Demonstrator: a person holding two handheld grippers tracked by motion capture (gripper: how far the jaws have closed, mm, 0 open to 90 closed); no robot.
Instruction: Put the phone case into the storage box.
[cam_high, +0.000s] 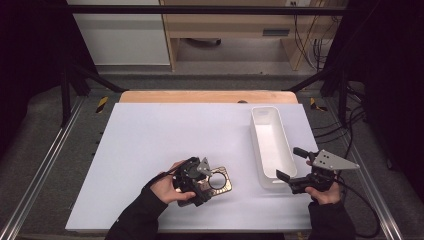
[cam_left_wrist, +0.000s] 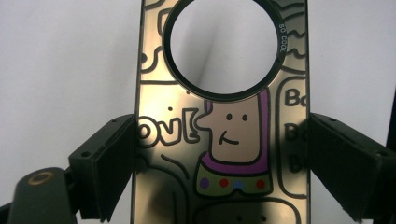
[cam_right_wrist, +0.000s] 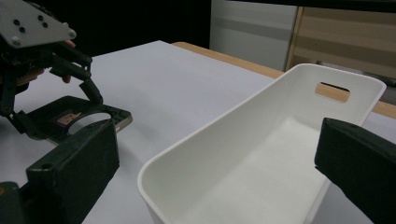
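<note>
A dark metallic phone case (cam_high: 221, 181) with a cartoon figure, lettering and a round ring hole lies low over the white table top, front and centre. My left gripper (cam_high: 196, 182) is shut on it. In the left gripper view the two jaws press on the long edges of the case (cam_left_wrist: 224, 140), with the ring at the far end. My right gripper (cam_high: 290, 164) stands open at the near end of a long white bin (cam_high: 256, 140), nothing between its jaws. The right gripper view looks into the empty bin (cam_right_wrist: 224, 126), with the case (cam_right_wrist: 116, 116) at the left.
A white mat (cam_high: 165, 135) covers the wooden table (cam_high: 207, 96). The bin runs front to back along the right side and has a handle slot (cam_right_wrist: 332, 91) in its far wall. Dark frame posts and cables stand beyond the table's sides.
</note>
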